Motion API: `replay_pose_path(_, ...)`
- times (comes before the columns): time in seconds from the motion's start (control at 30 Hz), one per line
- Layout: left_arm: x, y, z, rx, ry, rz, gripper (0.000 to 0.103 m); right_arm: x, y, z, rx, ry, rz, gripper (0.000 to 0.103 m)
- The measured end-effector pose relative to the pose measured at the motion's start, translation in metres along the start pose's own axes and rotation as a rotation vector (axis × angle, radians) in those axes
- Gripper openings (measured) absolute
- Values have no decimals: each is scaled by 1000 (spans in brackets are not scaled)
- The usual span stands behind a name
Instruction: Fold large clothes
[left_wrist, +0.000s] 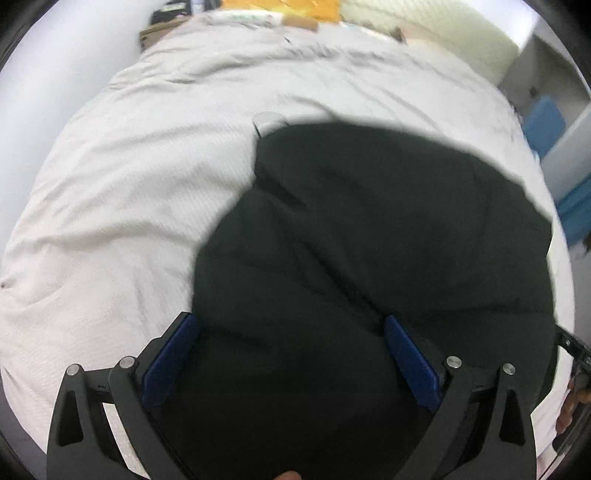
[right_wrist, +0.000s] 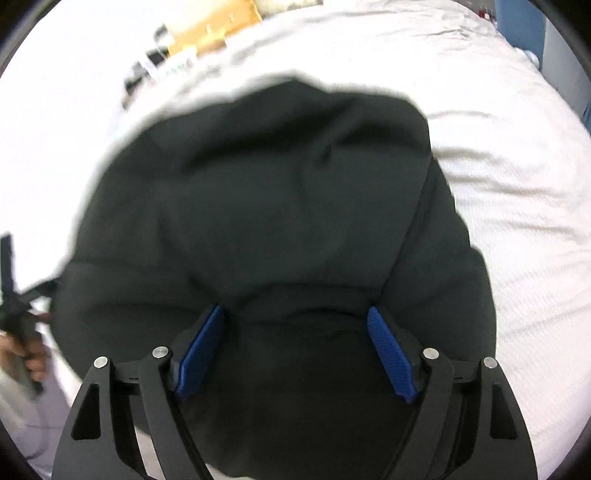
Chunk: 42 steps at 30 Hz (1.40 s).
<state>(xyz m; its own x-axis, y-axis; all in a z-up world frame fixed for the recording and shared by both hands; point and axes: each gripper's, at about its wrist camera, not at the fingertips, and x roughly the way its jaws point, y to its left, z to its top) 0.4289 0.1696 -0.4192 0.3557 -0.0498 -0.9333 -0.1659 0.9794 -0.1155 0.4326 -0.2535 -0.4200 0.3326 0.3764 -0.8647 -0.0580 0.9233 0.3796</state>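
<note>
A large black padded jacket (left_wrist: 369, 236) lies bunched on a white bed (left_wrist: 129, 184); it also fills the middle of the right wrist view (right_wrist: 277, 203). My left gripper (left_wrist: 290, 325) is open, its blue pads spread wide over the jacket's near edge. My right gripper (right_wrist: 295, 317) is open too, pads spread over the jacket's near fold. Neither holds fabric. The left gripper and the hand holding it show at the left edge of the right wrist view (right_wrist: 18, 310).
The white bedsheet (right_wrist: 498, 184) is wrinkled around the jacket. Cardboard boxes and an orange item (left_wrist: 284, 11) sit at the bed's far end. A blue object (left_wrist: 546, 122) stands beside the bed on the right. A wall (left_wrist: 55, 74) runs on the left.
</note>
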Motion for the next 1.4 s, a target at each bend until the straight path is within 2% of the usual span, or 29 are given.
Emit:
replay_pose_path(0.07, -8, 15, 17, -48, -29, -34, 101, -8, -10, 19, 2, -23, 16, 80)
replay_pose_path(0.17, -2, 33, 43, -84, -26, -48, 101, -2, -35, 42, 52, -31, 25, 85)
replay_pose_path(0.2, 7, 40, 53, -94, -2, -57, 101, 5, -49, 49, 82, -17, 19, 89)
replay_pose_path(0.3, 38, 54, 72, -107, 77, -84, 100, 22, -87, 59, 199, 15, 39, 90)
replay_pose_path(0.4, 71, 58, 72, -105, 177, -130, 100, 38, -120, 65, 313, 25, 20, 92)
replay_pose_path(0.43, 81, 60, 69, -103, 210, -147, 99, 46, -131, 65, 356, 34, 40, 92)
replay_pose_path(0.5, 96, 63, 67, -105, 240, -193, 95, 60, -142, 67, 406, 81, 88, 92)
replay_pose_path(0.6, 107, 63, 67, -149, 278, -281, 74, 75, -141, 66, 422, 136, 180, 91)
replay_pose_path(0.63, 108, 61, 68, -153, 286, -298, 61, 74, -137, 68, 405, 127, 200, 81)
replay_pose_path(0.67, 107, 57, 69, -154, 292, -324, 41, 69, -129, 72, 364, 109, 204, 72)
replay_pose_path(0.7, 105, 53, 70, -143, 291, -325, 34, 64, -121, 76, 331, 98, 191, 58)
replay_pose_path(0.73, 102, 47, 73, -116, 282, -295, 18, 60, -116, 79, 305, 86, 171, 31)
replay_pose_path(0.77, 97, 42, 75, -94, 269, -274, 7, 51, -110, 83, 275, 59, 129, 18)
replay_pose_path(0.8, 91, 39, 78, -86, 256, -264, 4, 45, -108, 85, 263, 29, 118, 9)
replay_pose_path(0.97, 32, 38, 98, -60, 79, -250, 1, -16, -96, 107, 201, -145, 116, 5)
replay_pose_path(1.03, 10, 42, 108, -65, 24, -263, 1, -32, -90, 117, 166, -184, 111, 4)
replay_pose_path(1.13, 1, 36, 118, -20, -21, -225, 1, -36, -87, 125, 141, -205, 96, 4)
replay_pose_path(1.2, 9, 35, 118, -10, -28, -191, 1, -26, -92, 125, 134, -192, 68, 4)
replay_pose_path(1.27, 22, 35, 115, -41, -14, -171, 1, -8, -99, 123, 145, -164, 45, 4)
replay_pose_path(1.4, 62, 39, 98, -39, 72, -131, 2, 40, -102, 124, 153, -72, 3, 4)
